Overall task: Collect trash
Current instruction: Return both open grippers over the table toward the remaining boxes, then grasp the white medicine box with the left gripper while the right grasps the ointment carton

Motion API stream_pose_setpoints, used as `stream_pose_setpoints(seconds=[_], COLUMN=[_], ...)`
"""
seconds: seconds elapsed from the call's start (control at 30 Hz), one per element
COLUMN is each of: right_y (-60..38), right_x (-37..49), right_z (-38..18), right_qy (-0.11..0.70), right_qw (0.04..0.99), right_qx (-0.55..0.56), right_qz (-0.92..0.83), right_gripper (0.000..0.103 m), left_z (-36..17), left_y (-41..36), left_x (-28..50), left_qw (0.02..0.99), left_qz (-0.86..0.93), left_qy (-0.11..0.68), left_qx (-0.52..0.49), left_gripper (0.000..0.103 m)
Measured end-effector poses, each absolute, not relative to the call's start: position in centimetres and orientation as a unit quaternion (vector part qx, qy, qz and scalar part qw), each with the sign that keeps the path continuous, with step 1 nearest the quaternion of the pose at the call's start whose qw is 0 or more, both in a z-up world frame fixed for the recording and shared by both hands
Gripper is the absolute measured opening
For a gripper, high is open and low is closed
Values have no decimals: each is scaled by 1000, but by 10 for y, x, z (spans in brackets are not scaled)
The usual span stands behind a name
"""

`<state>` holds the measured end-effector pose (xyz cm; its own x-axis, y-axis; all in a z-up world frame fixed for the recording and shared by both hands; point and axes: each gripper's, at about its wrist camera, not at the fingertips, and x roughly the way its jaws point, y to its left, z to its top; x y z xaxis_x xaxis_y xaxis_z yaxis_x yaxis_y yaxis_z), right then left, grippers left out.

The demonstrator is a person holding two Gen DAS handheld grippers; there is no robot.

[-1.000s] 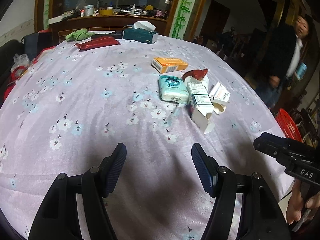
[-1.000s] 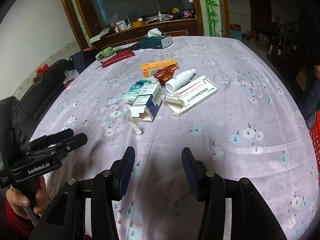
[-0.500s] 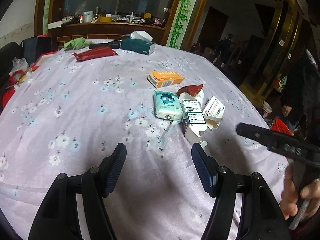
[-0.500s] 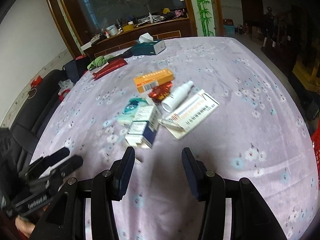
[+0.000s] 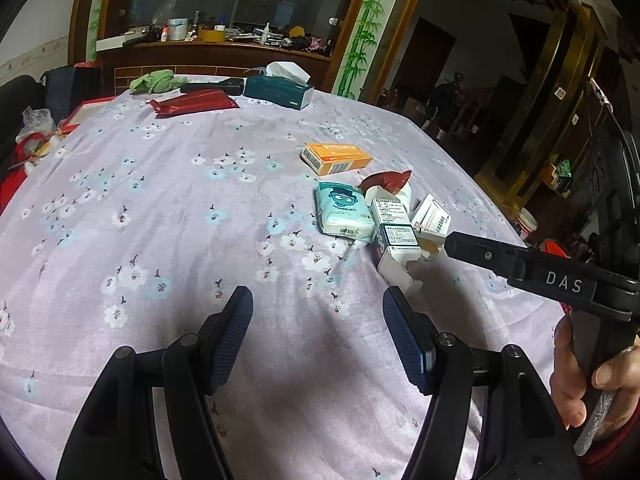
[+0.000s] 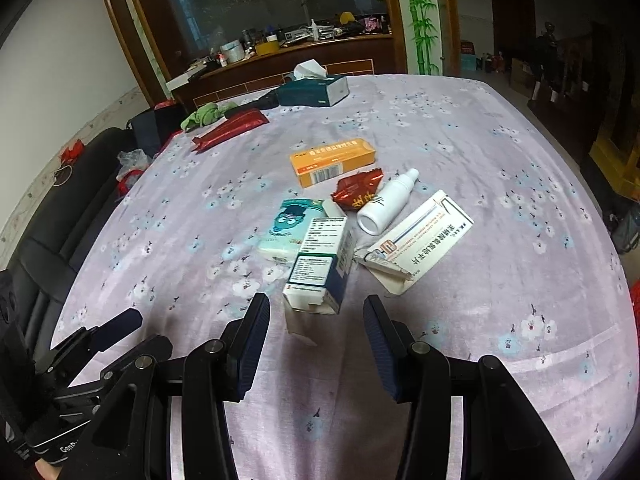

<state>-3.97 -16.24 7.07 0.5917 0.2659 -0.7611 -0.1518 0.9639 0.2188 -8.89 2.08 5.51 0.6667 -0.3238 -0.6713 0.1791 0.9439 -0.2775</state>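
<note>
A cluster of trash lies on the flowered purple tablecloth (image 6: pixel 460 152): a white-and-blue carton (image 6: pixel 320 264) (image 5: pixel 394 240) with an open end, a tissue pack (image 6: pixel 290 224) (image 5: pixel 344 210), an orange box (image 6: pixel 332 160) (image 5: pixel 336 156), a red wrapper (image 6: pixel 358 190), a white bottle (image 6: pixel 386 202) and a flat white box (image 6: pixel 424 236). My right gripper (image 6: pixel 316 312) is open, its jaws flanking the near end of the carton without touching it. My left gripper (image 5: pixel 318 304) is open over bare cloth, left of the pile. The right gripper (image 5: pixel 520 264) shows at the left wrist view's right edge.
At the table's far end lie a teal tissue box (image 6: pixel 314 88), a red packet (image 6: pixel 230 130) and a green cloth (image 6: pixel 200 114). A dark sofa (image 6: pixel 52 208) runs along the left side. A wooden sideboard (image 6: pixel 288 56) with clutter stands behind.
My right gripper has advanced toward the pile, so the open carton now sits just ahead between its jaws. My left gripper drifted slightly forward. Both stayed open.
</note>
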Motion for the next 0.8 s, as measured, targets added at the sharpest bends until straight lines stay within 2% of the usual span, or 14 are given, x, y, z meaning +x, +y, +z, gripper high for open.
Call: stream_pose_setpoints(seconds=[0.53,0.8], right_y=[-206,-240], right_x=[-38,-37], right_z=[70,73], right_qy=[427,417], right_qw=[895,898], right_qx=[99,118], right_qz=[86,79], right_gripper=[52,52], left_z=[43,47], left_y=[8,-30], left_x=[-71,-42], left_qw=[887,878], left_qz=[-172,-196], left_qy=[417,429], left_qx=[-102,-84], left_gripper=[66,66])
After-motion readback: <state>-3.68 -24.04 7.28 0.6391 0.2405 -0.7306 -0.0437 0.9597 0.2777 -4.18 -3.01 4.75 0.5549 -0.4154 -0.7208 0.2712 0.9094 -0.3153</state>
